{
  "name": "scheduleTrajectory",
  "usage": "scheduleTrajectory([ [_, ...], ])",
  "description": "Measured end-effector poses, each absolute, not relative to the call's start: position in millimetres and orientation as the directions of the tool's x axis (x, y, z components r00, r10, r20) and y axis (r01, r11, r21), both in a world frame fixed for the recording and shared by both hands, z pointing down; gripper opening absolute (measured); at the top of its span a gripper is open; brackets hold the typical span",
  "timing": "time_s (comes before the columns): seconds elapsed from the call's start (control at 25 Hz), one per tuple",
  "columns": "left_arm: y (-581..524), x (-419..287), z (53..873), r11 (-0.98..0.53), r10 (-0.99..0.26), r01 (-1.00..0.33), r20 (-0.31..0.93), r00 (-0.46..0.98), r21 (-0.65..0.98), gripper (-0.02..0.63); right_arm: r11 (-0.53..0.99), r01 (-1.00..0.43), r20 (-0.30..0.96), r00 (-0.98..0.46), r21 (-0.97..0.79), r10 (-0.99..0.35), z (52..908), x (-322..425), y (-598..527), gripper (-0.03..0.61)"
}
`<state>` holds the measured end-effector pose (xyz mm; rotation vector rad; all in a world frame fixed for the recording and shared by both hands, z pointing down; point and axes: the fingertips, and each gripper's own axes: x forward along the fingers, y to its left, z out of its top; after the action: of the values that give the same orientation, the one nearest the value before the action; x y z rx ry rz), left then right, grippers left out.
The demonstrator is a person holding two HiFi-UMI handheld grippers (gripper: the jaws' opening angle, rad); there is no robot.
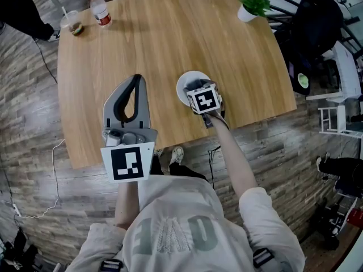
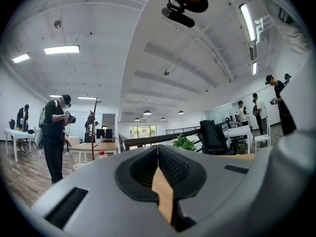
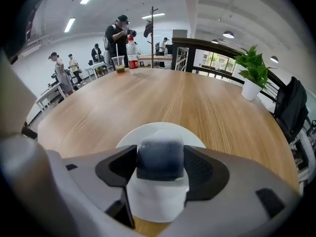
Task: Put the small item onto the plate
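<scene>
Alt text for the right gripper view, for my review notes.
The right gripper has its jaws shut on a small dark block, held over a white plate on a wooden table. A potted plant stands far right, a bottle and cup at the far edge.

Bright, even room light from overhead.
Above the left gripper [image 2: 158, 149] the ceiling strip lights [image 2: 61, 49] glare; fisheye bends every edge; the small item [image 3: 160, 154] in the right gripper [image 3: 159, 164] looks blurred.

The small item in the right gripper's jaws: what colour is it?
The small item is dark blue-grey; the right gripper view shows it best.
</scene>
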<state>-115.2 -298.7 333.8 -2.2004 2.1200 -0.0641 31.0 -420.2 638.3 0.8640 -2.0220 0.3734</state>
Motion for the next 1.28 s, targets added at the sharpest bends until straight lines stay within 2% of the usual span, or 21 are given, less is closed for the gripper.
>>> scheduleTrajectory([
  [0.48, -297, -108, 333, -0.07, -0.997, -0.994, -0.031, 0.073, -0.088, 0.009, 0.687, -0.725, 0.834, -0.355, 0.038, -0.421, 644, 31, -421, 0.311],
  [0.72, -296, -110, 323, -0.078, -0.995, -0.992, -0.057, 0.084, -0.098, 0.009, 0.702, -0.712, 0.75, -0.455, 0.018, -0.48, 591, 12, -428, 0.313],
  [0.96, -301, -100, 298, -0.107, -0.986, -0.987, -0.119, 0.121, -0.12, 0.009, 0.698, -0.716, 0.49, -0.616, -0.02, -0.617, 458, -9, -439, 0.313],
  [1.2, -301, -74, 261, -0.167, -0.962, -0.972, -0.191, 0.197, -0.163, 0.009, 0.73, -0.672, 0.002, -0.736, -0.126, -0.677, 298, 6, -393, 0.308],
  [1.24, -300, -70, 256, -0.176, -0.958, -0.97, -0.198, 0.209, -0.17, 0.009, 0.714, -0.689, -0.094, -0.708, -0.127, -0.7, 275, 19, -382, 0.229],
  [1.28, -298, -66, 252, -0.185, -0.954, -0.967, -0.205, 0.219, -0.176, 0.009, 0.683, -0.721, -0.18, -0.661, -0.116, -0.729, 254, 33, -372, 0.066],
])
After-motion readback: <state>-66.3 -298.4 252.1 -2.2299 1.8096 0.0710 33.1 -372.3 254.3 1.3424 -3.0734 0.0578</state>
